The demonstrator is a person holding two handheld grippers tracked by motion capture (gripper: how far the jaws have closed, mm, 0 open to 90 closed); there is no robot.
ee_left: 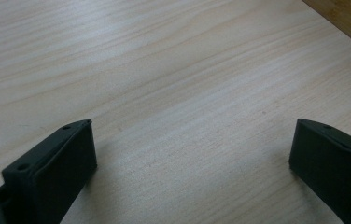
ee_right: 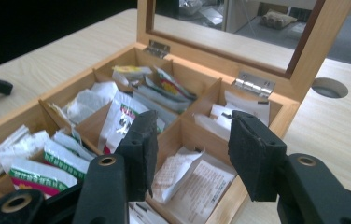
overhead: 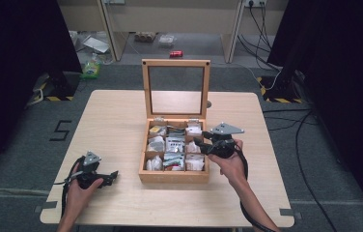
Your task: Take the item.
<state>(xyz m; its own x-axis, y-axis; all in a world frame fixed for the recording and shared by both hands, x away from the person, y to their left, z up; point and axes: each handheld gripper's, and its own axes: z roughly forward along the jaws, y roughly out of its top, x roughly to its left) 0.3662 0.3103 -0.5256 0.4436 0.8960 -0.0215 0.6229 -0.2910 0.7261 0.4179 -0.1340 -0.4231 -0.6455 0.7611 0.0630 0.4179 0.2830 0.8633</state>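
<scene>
Hovering at the right rim of the wooden box (overhead: 174, 177), my right gripper (ee_right: 190, 149) had its jaws partly spread over the right-hand compartments, pinching nothing. The box sat at the centre of the high view, its glass lid (overhead: 175, 89) standing upright, its nine compartments stuffed with tea sachets (overhead: 174, 145). My left gripper (overhead: 112, 176) rested at lower left on the pale wood table (overhead: 117, 121), jaws wide apart and empty. Beyond lay grey floor (overhead: 20, 145) and cables (overhead: 310, 125).
</scene>
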